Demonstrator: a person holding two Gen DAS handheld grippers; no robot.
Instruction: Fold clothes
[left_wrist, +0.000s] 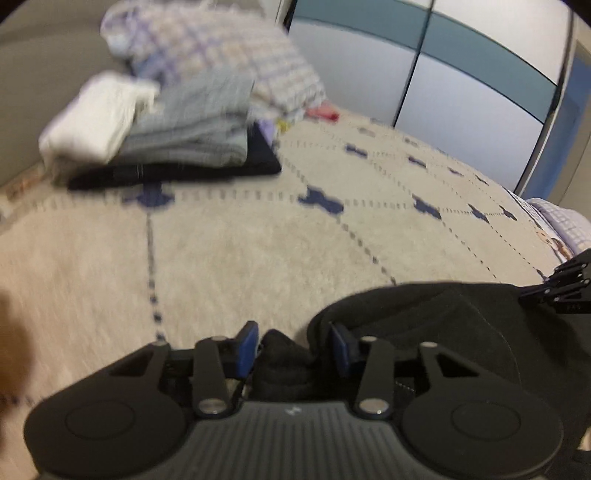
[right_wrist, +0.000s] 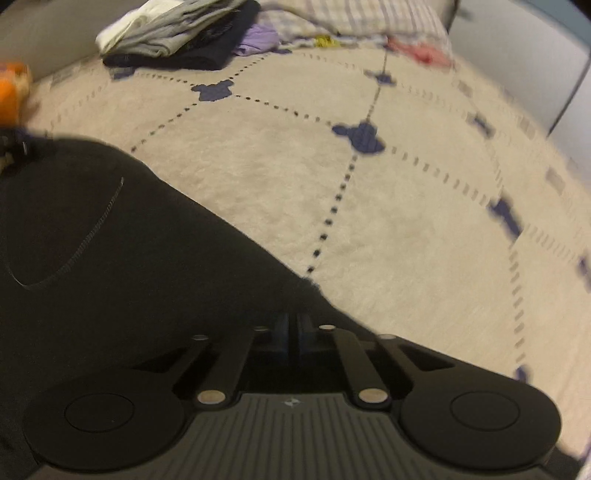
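Grab step: black garment (right_wrist: 110, 240) lies on the beige quilt (left_wrist: 240, 251), 7 o'clock from the folded stack (left_wrist: 177, 147). Left gripper (left_wrist: 293, 345) pinches a bunched edge; right gripper (right_wrist: 291, 328) is clamped on its corner. Next calls for lifting both together.

Dim warm indoor light, heavy motion blur, fisheye bending, dark vignetted corners

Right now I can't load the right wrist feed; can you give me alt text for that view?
The right gripper is shut on an edge of the black garment, which fills the lower left. Beyond lies a cream bedspread with dotted lines and dark blue shapes. A stack of folded clothes sits at the top left.
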